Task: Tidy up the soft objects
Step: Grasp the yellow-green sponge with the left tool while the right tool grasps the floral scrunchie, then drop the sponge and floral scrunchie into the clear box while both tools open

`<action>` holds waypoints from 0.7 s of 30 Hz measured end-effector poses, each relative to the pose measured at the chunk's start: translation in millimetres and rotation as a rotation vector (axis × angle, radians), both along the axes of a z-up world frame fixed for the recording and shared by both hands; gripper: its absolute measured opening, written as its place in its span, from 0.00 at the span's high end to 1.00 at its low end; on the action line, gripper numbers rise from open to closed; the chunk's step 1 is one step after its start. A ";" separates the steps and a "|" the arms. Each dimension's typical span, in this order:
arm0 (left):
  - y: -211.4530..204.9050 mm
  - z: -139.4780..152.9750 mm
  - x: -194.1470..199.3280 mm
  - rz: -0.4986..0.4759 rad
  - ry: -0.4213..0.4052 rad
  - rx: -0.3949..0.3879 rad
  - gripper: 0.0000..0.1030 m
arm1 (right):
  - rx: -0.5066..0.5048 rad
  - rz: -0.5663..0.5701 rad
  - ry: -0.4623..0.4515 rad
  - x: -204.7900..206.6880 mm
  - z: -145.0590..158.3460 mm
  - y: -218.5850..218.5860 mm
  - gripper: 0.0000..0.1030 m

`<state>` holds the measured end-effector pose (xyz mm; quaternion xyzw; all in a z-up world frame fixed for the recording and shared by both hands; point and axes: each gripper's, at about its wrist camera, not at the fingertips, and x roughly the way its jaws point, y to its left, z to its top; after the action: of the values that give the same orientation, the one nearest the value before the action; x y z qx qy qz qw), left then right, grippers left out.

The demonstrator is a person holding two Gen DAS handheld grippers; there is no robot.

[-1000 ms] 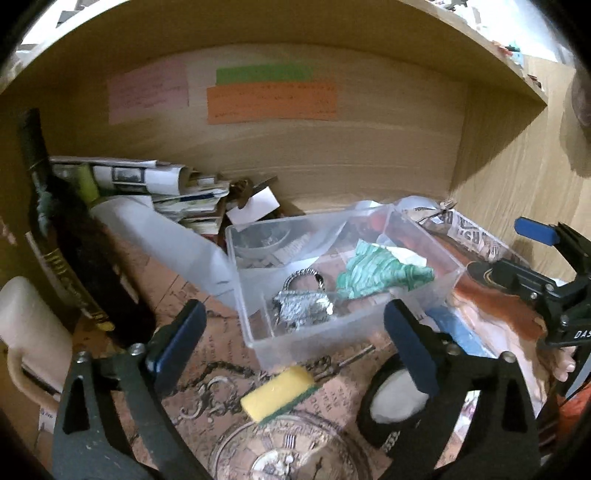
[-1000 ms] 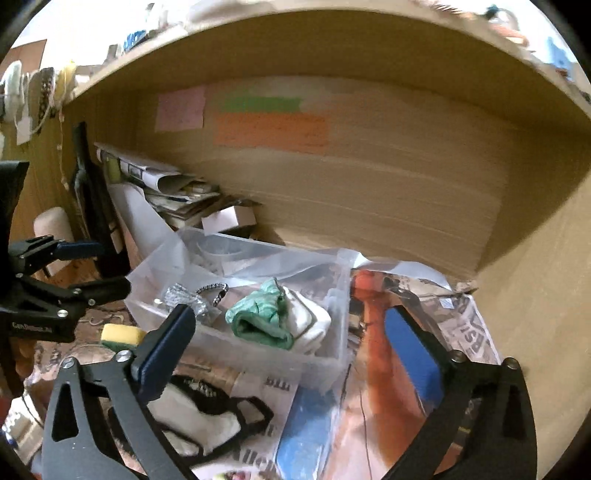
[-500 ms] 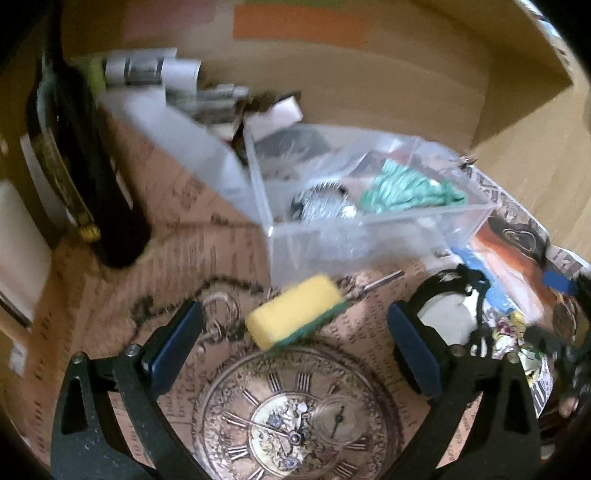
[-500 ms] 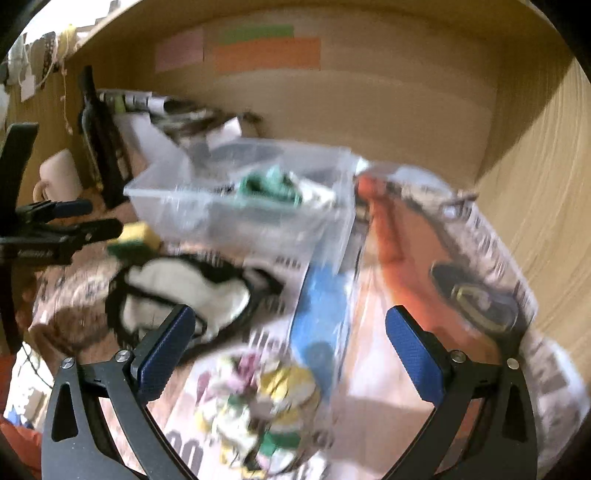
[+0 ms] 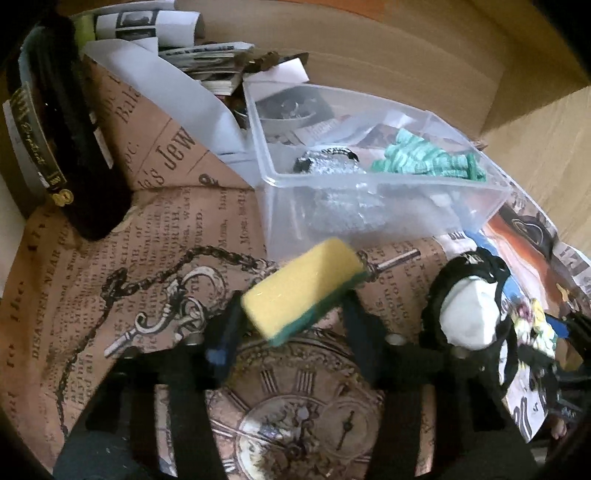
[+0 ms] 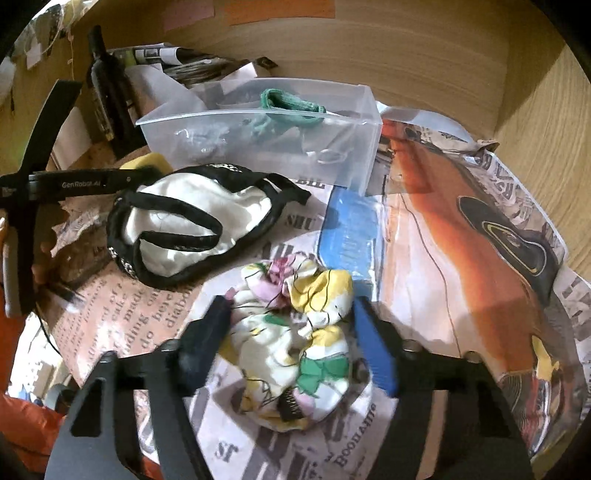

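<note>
Two grippers, both yours, both down at the table. Your left gripper (image 5: 291, 321) has its fingers drawn in on either side of the yellow sponge (image 5: 303, 286); contact looks likely but blur hides it, so I cannot tell if it is clamped. The sponge sits tilted, just in front of the clear plastic bin (image 5: 369, 206). Your right gripper (image 6: 291, 343) has its fingers apart, straddling the floral cloth (image 6: 295, 343) with each pad close against a side; no squeeze visible.

Edges: the bin's near wall is just beyond the sponge, and its rim is open on top. A dark bottle (image 5: 62, 122) stands at the left edge. The wooden back wall (image 6: 369, 48) and a side panel (image 6: 546, 122) close off the far and right sides. Open room lies over the printed paper (image 5: 177, 229) left of the sponge, and over the orange newspaper page (image 6: 461, 240) right of the floral cloth.

Surface: a table covered in printed paper, inside a wooden alcove. Rolled papers (image 5: 147, 26) are piled at the back left.

Counts: one sponge, one floral cloth, and one black-trimmed white cloth (image 6: 195, 229) between the grippers. One green cloth (image 5: 424, 158) and one silver pouch (image 5: 328, 166) lie in the bin. One bin, one bottle.
</note>
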<state>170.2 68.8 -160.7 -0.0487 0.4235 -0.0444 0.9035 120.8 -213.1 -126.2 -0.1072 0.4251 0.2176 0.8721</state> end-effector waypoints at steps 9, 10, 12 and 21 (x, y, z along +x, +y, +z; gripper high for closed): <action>-0.8 17.1 -24.9 -0.003 -0.071 0.016 0.69 | 0.019 -0.040 -0.045 7.1 13.8 -12.3 0.79; -0.7 21.6 -28.4 -0.003 -0.084 0.014 0.70 | 0.022 -0.044 -0.057 7.4 17.3 -13.1 0.79; -1.4 29.7 -35.0 -0.007 -0.108 0.013 0.70 | 0.026 -0.050 -0.079 9.5 23.5 -13.7 0.79; -6.0 78.1 -50.0 -0.018 -0.242 0.017 0.70 | 0.083 -0.069 -0.196 28.4 62.2 -18.7 0.79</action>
<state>120.2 62.8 -82.6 -0.0315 0.3121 -0.0542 0.9480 149.2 -231.8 -64.0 -0.0769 0.3318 0.1935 0.9201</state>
